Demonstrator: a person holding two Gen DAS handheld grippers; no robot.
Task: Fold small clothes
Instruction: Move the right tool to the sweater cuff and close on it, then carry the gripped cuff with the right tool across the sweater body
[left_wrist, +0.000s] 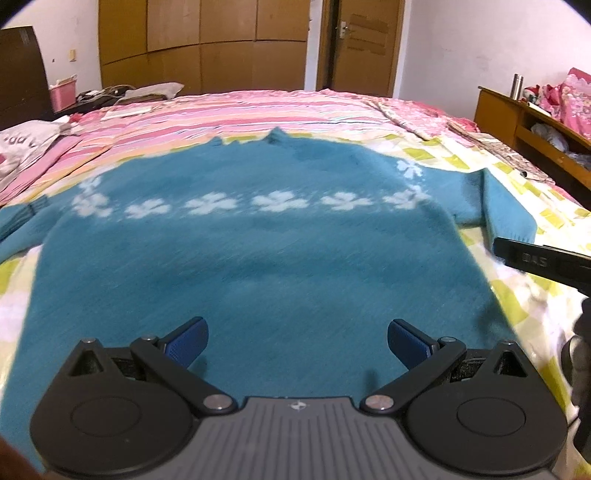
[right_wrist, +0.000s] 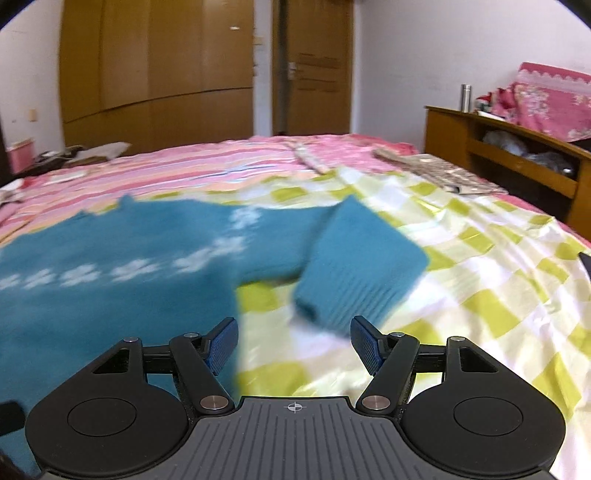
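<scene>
Evidently the folded sleeve lies just ahead of the right tongs (blurred view), cuff nearest; both they and the left tongs stand spread, empty, over the sweater.

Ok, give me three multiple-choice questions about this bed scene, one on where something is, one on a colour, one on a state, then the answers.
1. Where does the sweater lie?
A. spread flat on the bed sheet
B. hanging on the door
C. stuffed in the headboard shelf

2. What colour are the flowers knitted across the sweater?
A. red
B. white
C. black

3. How does the right gripper stand?
A. clamped on the sleeve cuff
B. open, with nothing between its pads
C. shut on a metal bottle

Answers:
1 A, the body lies flat on the checked sheet.
2 B, a row of white flowers crosses the teal knit.
3 B, its blue pads stand apart short of the sleeve cuff.
</scene>
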